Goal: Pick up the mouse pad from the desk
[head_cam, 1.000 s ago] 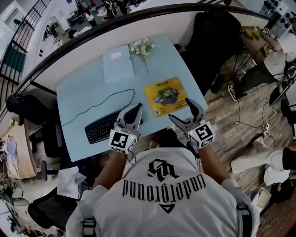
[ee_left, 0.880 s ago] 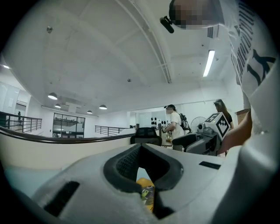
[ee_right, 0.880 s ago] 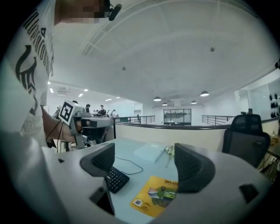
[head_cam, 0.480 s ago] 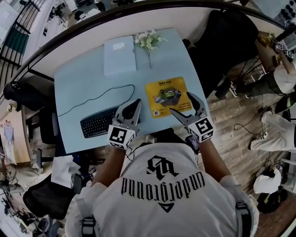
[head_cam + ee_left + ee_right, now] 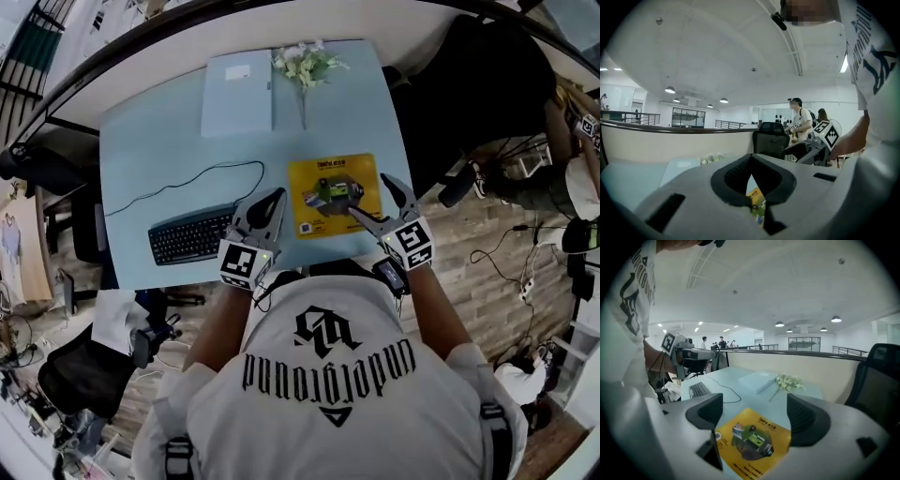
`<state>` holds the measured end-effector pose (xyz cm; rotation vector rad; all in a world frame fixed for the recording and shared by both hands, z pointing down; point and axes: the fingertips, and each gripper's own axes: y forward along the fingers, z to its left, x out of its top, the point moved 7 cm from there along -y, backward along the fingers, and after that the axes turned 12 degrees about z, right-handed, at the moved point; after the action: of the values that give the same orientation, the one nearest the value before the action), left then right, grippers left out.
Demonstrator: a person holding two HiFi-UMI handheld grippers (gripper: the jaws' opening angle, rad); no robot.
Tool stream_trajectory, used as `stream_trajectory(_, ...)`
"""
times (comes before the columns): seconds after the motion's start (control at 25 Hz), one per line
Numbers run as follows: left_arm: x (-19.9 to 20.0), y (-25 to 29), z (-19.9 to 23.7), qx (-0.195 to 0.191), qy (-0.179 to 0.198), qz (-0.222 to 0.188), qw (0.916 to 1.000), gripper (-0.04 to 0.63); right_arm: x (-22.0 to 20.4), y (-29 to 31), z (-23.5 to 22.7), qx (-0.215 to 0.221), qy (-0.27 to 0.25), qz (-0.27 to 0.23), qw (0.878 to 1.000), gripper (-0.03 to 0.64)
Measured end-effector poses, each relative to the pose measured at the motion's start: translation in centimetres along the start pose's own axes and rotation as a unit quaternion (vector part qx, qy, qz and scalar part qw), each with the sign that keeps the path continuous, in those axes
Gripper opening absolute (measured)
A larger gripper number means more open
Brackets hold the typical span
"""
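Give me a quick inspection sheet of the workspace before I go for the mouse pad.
Surface: light blue desk, flat.
Job's things: yellow mouse pad lies flat near the front edge, not yet lifted.
Clutter: keyboard left of the pad; pale flat box and flowers at the back.
Grippers: left gripper shut, empty, between keyboard and pad; right gripper open above the pad's right edge.
Cables: keyboard cable curls across the desk, clear of the pad.
Surroundings: black chair right of the desk; a person beyond it.

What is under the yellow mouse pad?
The mouse pad lies flat on the pale blue desk, which shows all round it. Anything directly beneath is covered by the pad itself.
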<state>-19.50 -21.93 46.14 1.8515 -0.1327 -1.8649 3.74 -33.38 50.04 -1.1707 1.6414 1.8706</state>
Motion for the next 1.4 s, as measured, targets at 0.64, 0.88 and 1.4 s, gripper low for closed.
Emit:
stream_trajectory(0.64, -6.2, 8.3, 1.7, 0.032, -0.068, 0.079, 0.9941, 0.008, -8.4, 9.4, -7.9, 0.08, -0.008, 0.133, 0.988, 0.419)
stream_trajectory(0.88, -8.6, 10.8, 1.7, 0.032, -0.04, 0.126, 0.9907, 0.008, -11.2, 12.3, -10.2, 0.093, -0.022, 0.179, 0.979, 0.423)
stream_trajectory(1.4, -12.4, 13.4, 3.0, 0.049, -0.069, 0.171, 0.9816, 0.008, -15.5, 18.8, -13.5, 0.111, -0.052, 0.263, 0.957, 0.453)
